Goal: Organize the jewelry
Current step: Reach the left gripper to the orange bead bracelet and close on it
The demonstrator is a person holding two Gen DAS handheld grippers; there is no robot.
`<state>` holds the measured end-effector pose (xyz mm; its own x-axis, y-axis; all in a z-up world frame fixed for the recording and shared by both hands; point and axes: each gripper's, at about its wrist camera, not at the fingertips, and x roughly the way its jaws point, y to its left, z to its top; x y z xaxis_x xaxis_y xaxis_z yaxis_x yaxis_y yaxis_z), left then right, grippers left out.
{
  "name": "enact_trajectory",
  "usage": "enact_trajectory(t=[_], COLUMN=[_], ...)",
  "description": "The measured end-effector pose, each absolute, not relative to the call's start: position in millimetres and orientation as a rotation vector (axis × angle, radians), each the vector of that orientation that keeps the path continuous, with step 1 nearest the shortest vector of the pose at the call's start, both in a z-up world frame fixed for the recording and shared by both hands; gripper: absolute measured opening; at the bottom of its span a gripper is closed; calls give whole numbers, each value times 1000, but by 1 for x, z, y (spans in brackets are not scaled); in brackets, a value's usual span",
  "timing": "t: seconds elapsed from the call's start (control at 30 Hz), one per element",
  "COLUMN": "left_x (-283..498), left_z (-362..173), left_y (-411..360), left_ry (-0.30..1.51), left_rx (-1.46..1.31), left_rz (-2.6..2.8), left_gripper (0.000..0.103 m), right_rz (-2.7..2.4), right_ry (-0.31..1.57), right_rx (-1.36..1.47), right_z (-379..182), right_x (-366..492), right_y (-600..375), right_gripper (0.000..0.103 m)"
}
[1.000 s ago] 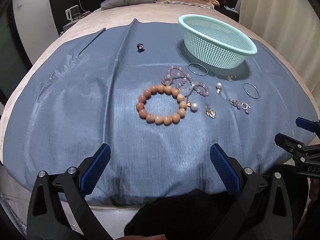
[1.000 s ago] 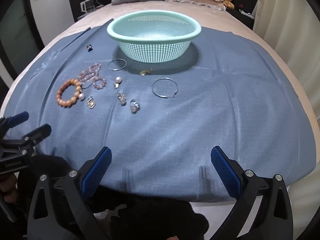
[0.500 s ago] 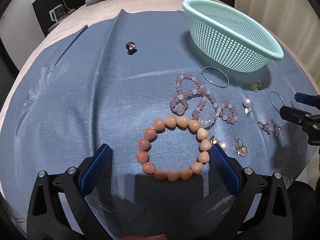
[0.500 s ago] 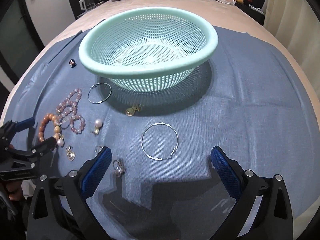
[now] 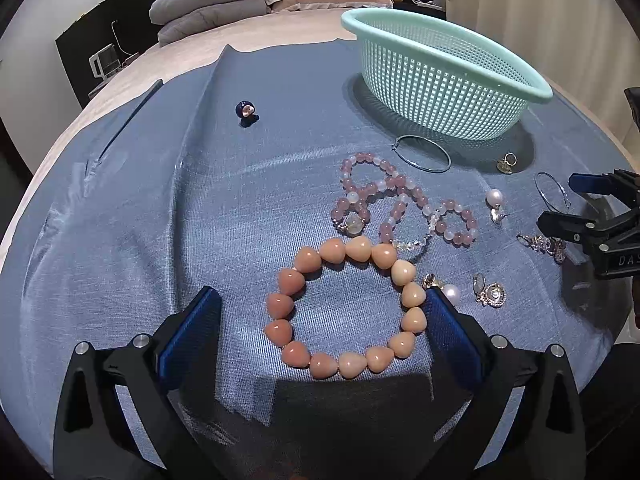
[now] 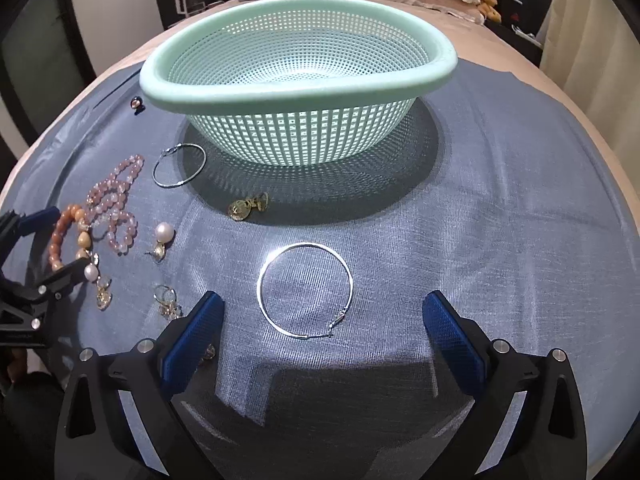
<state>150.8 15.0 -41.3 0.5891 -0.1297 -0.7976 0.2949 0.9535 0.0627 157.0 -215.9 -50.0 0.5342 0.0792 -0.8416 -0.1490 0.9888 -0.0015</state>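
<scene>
Peach, heart-shaped beads fill the space between my left gripper (image 5: 322,322)'s blue pads: the orange bracelet (image 5: 344,310) lies flat on the blue cloth (image 5: 168,216), its right side touching or just short of my right-hand pad, the left pad a little way off. A second ago that bracelet sat well ahead of me; I have closed in and come low, so it is now lined up for a pinch. Both of my left jaws are spread wide, gripping nothing.

My right gripper (image 6: 320,322) has made the same approach on the large silver hoop (image 6: 306,290), which lies between its fingers, nearer the left one, untouched. Those jaws stand fully apart too.

Just beyond the bracelet curls the pink bead strand (image 5: 394,200), close enough that one faceted section nearly meets the peach beads; I'd judge a careless close could drag it along. A pearl earring (image 5: 452,292) sits right beside my pad, and whether the pad touches it I can't tell from this angle. A second hoop (image 5: 424,154) and a gold charm (image 6: 246,206) lie near the mint basket (image 6: 298,80), which is empty, so nothing has been sorted yet. A small dark ring (image 5: 245,110) sits apart, far left.
</scene>
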Motion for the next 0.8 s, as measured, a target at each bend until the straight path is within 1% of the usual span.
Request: enact_trajectory(t=[0.17,0.2,0.27,0.33,0.37,0.4,0.43,0.5,0.57,0.6,0.67,0.73,0.8], left_x=[143,143,139,139,138,138,138,137,134,132,132,132,134], left_z=[-41,-41,-41,-42,-42,-41,-40,-37,-34,-32,-30,-28,-27], left_y=[15,15,16,19,20,22,22,25,25,25,24,23,24], left_ry=[887,887,885,884,883,886,889,890,884,886,901,915,931], left_rx=[202,199,197,197,199,197,189,182,188,188,174,163,148], left_rz=[-247,-248,-256,-269,-279,-292,-302,-316,-335,-343,-360,-368,-378], left_gripper=[98,98,98,98,97,95,92,82,59,54,34,23,22], right_rz=[135,140,161,183,183,185,187,190,187,187,187,194,192], right_ry=[975,966,942,923,917,913,912,909,907,907,911,919,923], right_rx=[-75,-73,-78,-80,-75,-68,-59,-55,-69,-73,-72,-68,-67], right_z=[-52,-51,-48,-45,-42,-42,-42,-40,-38,-37,-35,-32,-30], right_x=[150,146,136,130,129,129,129,132,135,135,133,133,131], right_y=[-214,-214,-212,-208,-213,-212,-211,-212,-209,-209,-206,-204,-203], right_gripper=[94,90,75,54,49,41,41,40,40,40,40,40,40])
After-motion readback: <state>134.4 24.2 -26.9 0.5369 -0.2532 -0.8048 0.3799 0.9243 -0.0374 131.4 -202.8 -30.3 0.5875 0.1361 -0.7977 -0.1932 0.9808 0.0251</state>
